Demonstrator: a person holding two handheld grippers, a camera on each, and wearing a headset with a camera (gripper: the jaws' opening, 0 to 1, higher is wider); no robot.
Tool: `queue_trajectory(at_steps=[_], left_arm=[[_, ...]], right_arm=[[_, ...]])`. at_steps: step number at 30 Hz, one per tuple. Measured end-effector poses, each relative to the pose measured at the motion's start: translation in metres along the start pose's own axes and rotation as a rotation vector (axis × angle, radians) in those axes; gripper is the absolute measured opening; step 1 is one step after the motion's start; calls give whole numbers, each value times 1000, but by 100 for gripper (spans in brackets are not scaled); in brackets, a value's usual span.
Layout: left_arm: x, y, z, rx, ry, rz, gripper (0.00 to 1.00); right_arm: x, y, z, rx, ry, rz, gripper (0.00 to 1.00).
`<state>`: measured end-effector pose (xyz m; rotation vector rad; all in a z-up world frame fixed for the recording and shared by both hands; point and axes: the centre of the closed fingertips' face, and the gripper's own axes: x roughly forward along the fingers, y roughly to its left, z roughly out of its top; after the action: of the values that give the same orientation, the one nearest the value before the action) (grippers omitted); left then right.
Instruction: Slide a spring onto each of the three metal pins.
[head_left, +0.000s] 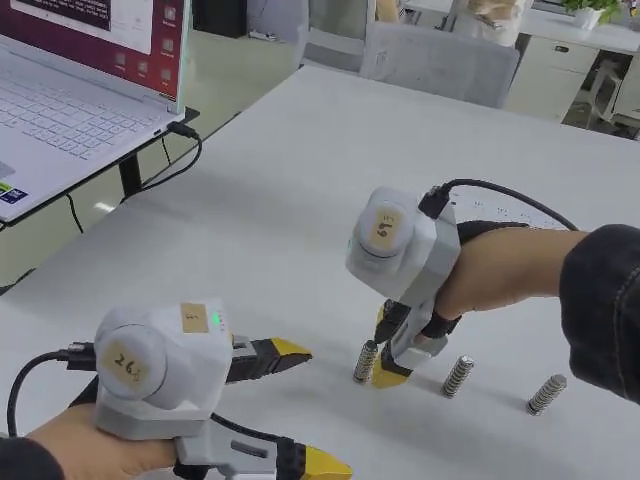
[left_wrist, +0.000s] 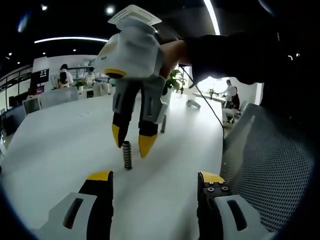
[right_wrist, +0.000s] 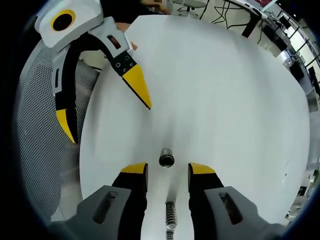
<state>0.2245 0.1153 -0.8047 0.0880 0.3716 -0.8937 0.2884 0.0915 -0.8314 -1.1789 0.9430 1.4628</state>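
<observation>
Three upright pins wrapped in springs stand in a row on the white table: the left one (head_left: 366, 362), a middle one (head_left: 458, 376) and a right one (head_left: 547, 394). My right gripper (head_left: 383, 355) points down at the left spring, open, its yellow tips just beside and above it. In the right gripper view that spring's top (right_wrist: 166, 160) sits just ahead of the right gripper (right_wrist: 167, 169), untouched. The left gripper view shows the same spring (left_wrist: 127, 155) under the right gripper (left_wrist: 131, 140). My left gripper (head_left: 307, 408) lies open near the front edge, holding nothing.
An open laptop (head_left: 70, 110) rests on a stand at the far left, its black cable (head_left: 185, 150) trailing down. A grey chair (head_left: 440, 60) stands behind the white table (head_left: 300, 180). A mesh chair (left_wrist: 270, 170) is beside the table in the left gripper view.
</observation>
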Motion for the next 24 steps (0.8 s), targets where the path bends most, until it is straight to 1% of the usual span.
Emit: queue_trajectory(at_steps=[6,10,18,21,24], left_arm=[[1,1,1,3,2,-3,64],[2,1,1,7,6,-9,64],[4,-1,5,13,11,-18,64],[6,-1,6,15,14,-20,64],[7,-1,7,17,14,-22,64]], right_arm=[[-6,-2,-4,19,-34,-18,37],[-10,-5,-9,45,-57,-34,40],[-19,-8,-23,98,-91,-50,44],[-23,-10,-28,122,-114,-57,45],[-27,-12,-36,141,-120,-70,45]])
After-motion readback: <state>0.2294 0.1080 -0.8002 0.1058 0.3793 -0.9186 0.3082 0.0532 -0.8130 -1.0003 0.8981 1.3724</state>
